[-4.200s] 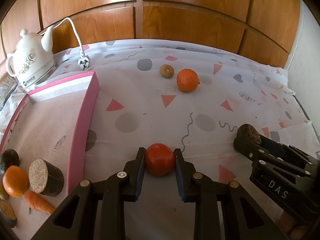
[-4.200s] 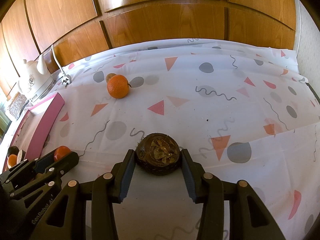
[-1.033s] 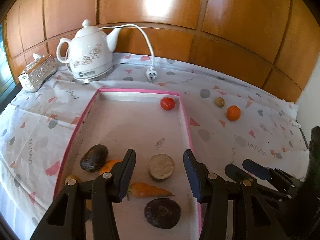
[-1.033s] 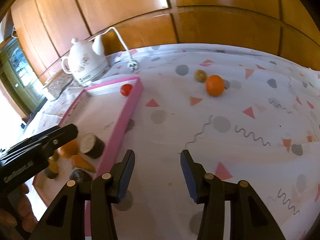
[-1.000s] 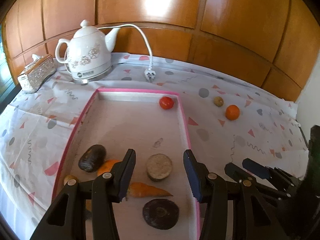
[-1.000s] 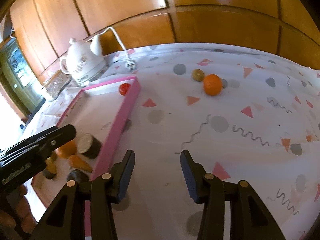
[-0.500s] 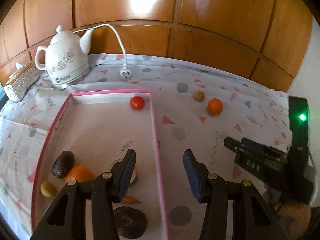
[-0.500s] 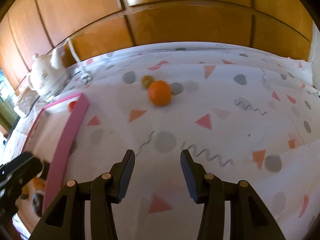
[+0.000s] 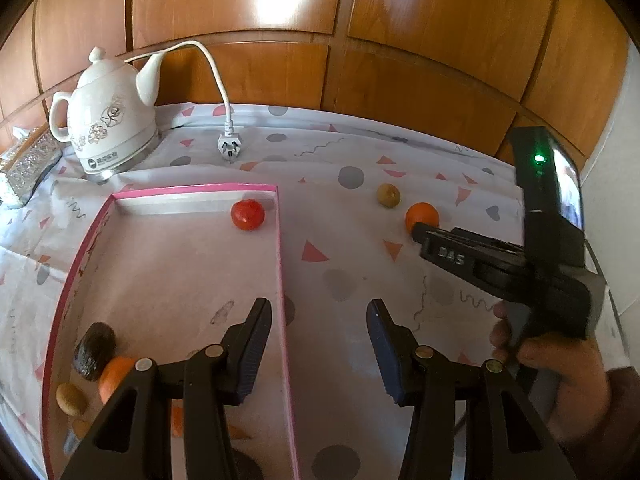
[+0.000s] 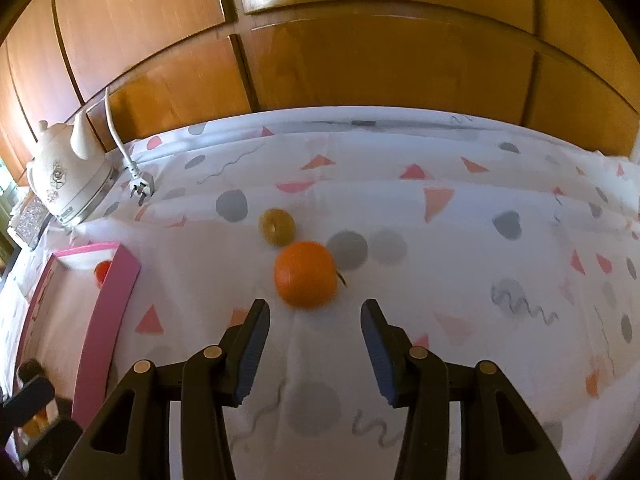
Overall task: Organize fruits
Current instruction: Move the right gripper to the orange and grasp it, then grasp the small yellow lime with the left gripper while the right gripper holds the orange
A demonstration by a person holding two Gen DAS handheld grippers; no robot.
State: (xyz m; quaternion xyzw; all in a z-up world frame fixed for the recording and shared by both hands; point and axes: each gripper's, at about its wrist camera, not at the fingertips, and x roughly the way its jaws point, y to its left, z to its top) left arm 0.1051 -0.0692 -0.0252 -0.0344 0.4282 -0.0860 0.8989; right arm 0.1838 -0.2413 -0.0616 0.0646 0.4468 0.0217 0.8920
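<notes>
Overhead, wood panelling [image 10: 360, 52] backs a patterned tablecloth [image 10: 460, 248]; both grippers' jaws gape wide, holding nothing.

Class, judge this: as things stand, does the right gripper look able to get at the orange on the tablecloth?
Probably yes. The right gripper is open, the orange lies just beyond its fingertips, and only bare tablecloth lies between them.
</notes>
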